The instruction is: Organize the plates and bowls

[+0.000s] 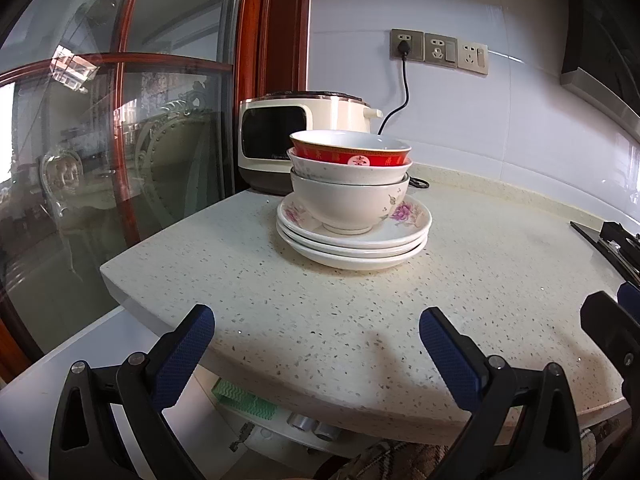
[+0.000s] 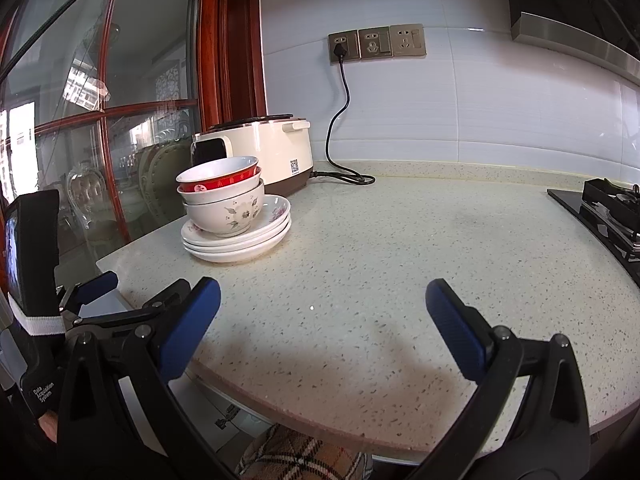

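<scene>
Three bowls sit nested on three stacked floral plates on the speckled counter. The top bowl is red, then a speckled white bowl, then a floral white bowl. The stack also shows in the right wrist view, with the plates under the red bowl. My left gripper is open and empty, well short of the stack at the counter's front edge. My right gripper is open and empty, to the right of the stack.
A cream rice cooker stands behind the stack, its cord plugged into wall sockets. A glass door with a red wooden frame is on the left. A black gas stove is on the right.
</scene>
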A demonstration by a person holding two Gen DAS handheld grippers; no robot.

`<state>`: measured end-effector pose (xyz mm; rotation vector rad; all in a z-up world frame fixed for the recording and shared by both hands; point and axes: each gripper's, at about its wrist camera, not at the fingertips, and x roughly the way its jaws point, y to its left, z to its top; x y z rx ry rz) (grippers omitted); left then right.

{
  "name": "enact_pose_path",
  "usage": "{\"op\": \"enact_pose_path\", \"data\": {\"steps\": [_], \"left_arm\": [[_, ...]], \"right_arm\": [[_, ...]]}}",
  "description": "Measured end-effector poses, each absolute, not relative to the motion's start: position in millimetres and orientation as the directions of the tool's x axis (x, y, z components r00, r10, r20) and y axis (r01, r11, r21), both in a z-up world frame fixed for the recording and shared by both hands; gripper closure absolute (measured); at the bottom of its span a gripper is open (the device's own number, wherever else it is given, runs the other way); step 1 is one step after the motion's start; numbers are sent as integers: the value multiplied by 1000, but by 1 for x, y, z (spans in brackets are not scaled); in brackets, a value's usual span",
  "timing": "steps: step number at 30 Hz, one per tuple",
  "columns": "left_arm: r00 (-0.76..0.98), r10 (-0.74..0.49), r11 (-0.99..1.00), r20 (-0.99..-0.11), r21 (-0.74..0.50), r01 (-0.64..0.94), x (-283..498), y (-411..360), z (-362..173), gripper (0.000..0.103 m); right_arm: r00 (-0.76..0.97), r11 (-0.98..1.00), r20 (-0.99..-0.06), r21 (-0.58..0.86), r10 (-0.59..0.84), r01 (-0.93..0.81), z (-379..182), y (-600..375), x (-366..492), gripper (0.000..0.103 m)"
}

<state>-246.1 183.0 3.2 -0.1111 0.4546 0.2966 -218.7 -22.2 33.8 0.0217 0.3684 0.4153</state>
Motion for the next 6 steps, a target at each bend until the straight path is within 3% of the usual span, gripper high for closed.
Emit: {"op": "enact_pose_path", "data": {"steps": [6], "left_arm": [[854, 272, 949, -444, -20, -313, -247, 177, 2, 0]], "right_arm": [[848, 914, -346, 101, 403, -393, 34, -24, -218, 0]]}}
